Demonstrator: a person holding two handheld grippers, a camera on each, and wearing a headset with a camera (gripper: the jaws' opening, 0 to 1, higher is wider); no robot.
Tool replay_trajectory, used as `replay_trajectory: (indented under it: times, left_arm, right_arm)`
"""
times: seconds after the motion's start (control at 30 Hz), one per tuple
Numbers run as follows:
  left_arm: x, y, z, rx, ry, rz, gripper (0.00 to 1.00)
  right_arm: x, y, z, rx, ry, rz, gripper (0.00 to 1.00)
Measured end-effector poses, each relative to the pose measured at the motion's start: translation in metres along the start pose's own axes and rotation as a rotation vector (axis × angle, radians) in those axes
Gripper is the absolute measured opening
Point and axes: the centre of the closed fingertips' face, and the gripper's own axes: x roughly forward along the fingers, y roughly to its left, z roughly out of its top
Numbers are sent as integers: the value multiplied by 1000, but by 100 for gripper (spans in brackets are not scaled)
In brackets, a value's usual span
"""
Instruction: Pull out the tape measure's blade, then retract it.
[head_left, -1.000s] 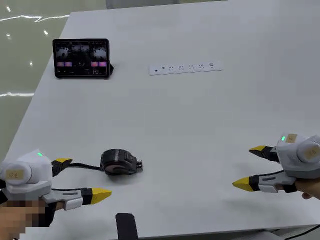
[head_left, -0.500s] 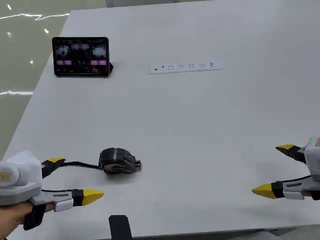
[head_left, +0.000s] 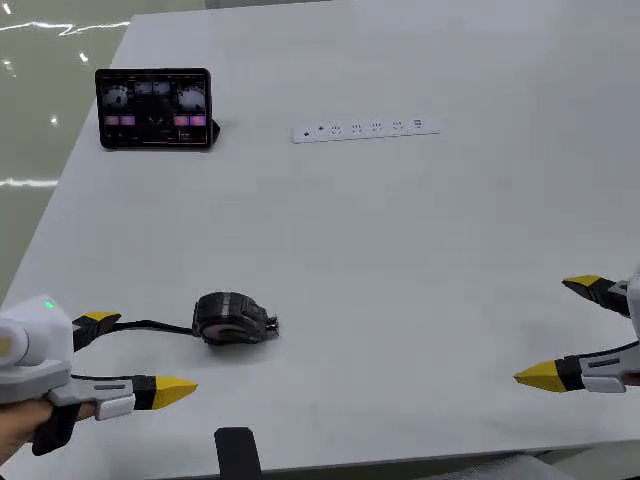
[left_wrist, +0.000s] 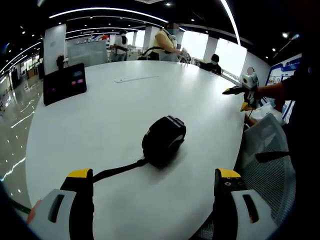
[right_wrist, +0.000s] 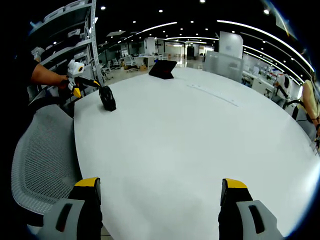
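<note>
Broadly, the white bench (head_left: 420, 240) offers wide bare room on every side of the work. Its near edge runs just below both grippers, and its left edge drops to a glossy floor (head_left: 30, 150).

The left gripper (head_left: 140, 352), jaws spread wide and holding nothing, sits at the near left corner. The right gripper (head_left: 554, 330), likewise wide and empty, sits well apart at the near right. A tablet (head_left: 153, 108) and a power strip (head_left: 365, 128) lie far back, clear of any pull.

The tape measure (head_left: 232, 319) rests on the bench just ahead of the left gripper, with no blade drawn out. Judged by its look, the case is compact, rigid and fairly heavy, with a rubbery shell that should grip well (the blade, once drawn, is likely springy and sharp-edged, and may snap back).

Its limp strap (head_left: 150, 325) trails toward the left gripper's farther jaw and is best kept out of the bite. A sensible hold is one gripper across the case and the other on the end hook (head_left: 274, 323).
</note>
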Motion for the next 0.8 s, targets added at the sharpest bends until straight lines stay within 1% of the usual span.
replay_trajectory:
  times: [0.07,0.2,0.3,0.37,0.43,0.47,0.5,0.67,0.8]
  left_arm:
    - [-1,-1,0,3,-5,-5,99]
    - [-4,1,1,-2,-13,7,99]
    - [-5,1,2,-3,-12,8,99]
    - [-4,-1,-1,-13,0,-5,99]
    - [-4,5,1,17,-8,25,99]
    - [-3,4,1,3,-6,14,99]
    - [-3,5,1,4,-10,19,99]
    - [-4,4,2,12,-5,16,99]
    - [-5,5,5,14,-10,19,99]
  right_arm:
    - [0,1,0,2,3,2,99]
    - [1,5,2,-3,5,7,99]
    - [-1,6,4,-5,-1,6,99]
    - [-1,6,4,-1,-1,4,99]
    - [-1,7,3,7,-3,3,99]
    - [0,7,2,9,-1,3,99]
    - [0,8,0,6,4,3,99]
    - [0,6,-4,3,17,-2,99]
    - [0,3,-2,7,13,-7,99]
